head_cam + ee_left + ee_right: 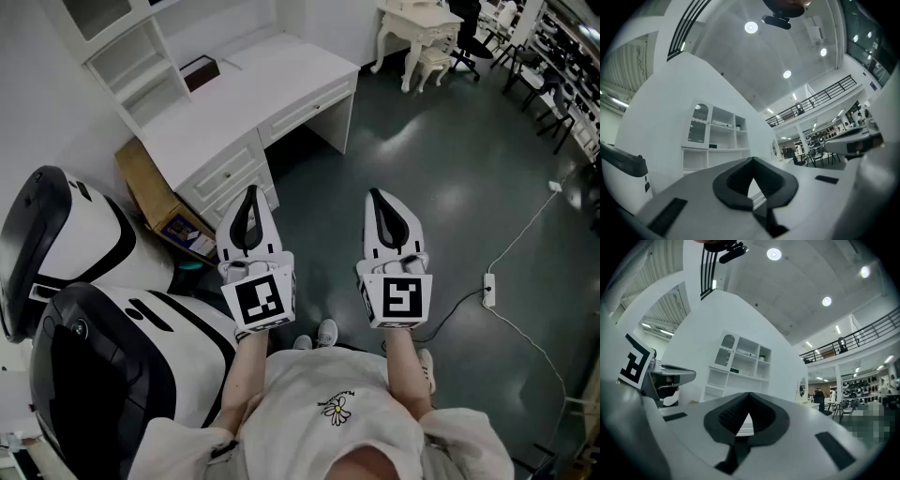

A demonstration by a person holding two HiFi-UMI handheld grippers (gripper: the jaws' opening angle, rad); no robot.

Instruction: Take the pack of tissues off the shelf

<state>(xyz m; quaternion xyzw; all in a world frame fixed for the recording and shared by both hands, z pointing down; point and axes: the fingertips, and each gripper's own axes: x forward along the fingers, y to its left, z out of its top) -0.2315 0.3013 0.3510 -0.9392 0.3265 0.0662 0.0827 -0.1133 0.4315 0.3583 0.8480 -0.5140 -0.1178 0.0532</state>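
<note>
Both grippers are held out in front of the person, side by side w/ a gap between them, over the dark grey floor [450, 187]. The left hand-held gripper [249, 191], white w/ black pads and a marker cube, has its jaws pressed together at the tips, nothing between them. The right hand-held gripper [375, 195] is the same: tips meeting, empty.

Ahead and to the left stands a white table w/ drawers [281, 70], well apart from both grippers. At its back is a white open shelf unit [740, 364]. The pack of tissues [746, 353] is prob. the pale oblong item lying on an upper shelf board, though it is too small to be sure. A small green plant [762, 356] sits in the next compartment to the right. A dark flat box [200, 71] rests on the table top at the foot of the shelves.

A brown cardboard box [150, 187] leans at the table's left end, next to two big white-and-black rounded machine shells [75, 234]. On the floor at right lies a white power strip [488, 289] w/ its cable.
</note>
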